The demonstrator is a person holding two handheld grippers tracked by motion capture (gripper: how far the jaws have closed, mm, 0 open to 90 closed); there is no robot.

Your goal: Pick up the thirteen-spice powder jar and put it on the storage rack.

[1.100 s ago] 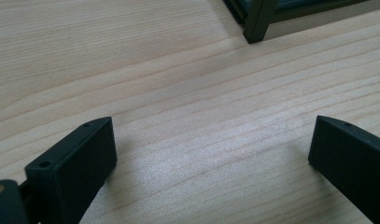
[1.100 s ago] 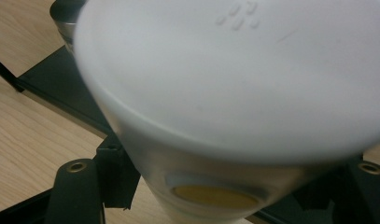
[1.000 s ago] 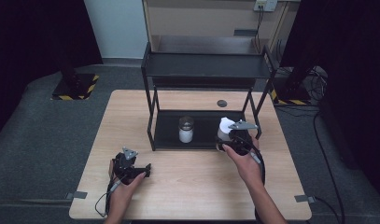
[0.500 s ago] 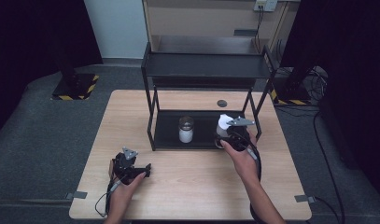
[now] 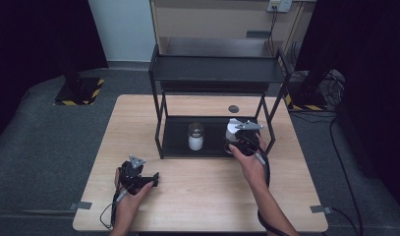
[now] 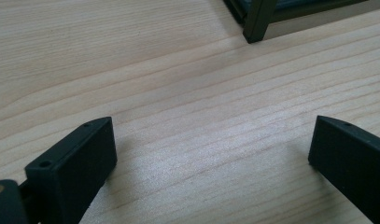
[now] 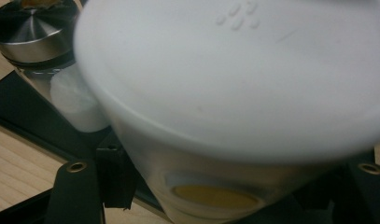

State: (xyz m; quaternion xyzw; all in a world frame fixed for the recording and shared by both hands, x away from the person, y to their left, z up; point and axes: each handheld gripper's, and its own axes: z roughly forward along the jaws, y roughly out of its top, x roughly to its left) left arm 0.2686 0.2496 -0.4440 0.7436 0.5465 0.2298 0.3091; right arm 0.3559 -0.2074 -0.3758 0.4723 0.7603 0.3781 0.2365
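Two jaws of the right gripper (image 7: 225, 186) clamp a white cup (image 7: 234, 93), its yellow label visible close up; the left gripper's (image 6: 211, 154) jaws stand apart.

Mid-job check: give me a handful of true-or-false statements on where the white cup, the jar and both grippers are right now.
1. The right gripper is shut on the white plastic cup. True.
2. The left gripper holds the glass jar with the metal lid. False: its fingers are open over bare wooden table, with nothing between them.
3. The jar stands on the lower shelf of the black metal rack. True.
4. The white cup sits on the rack's top shelf. False: it is at the lower shelf, right of the jar.
5. A small dark round disc lies on the table behind the rack. True.
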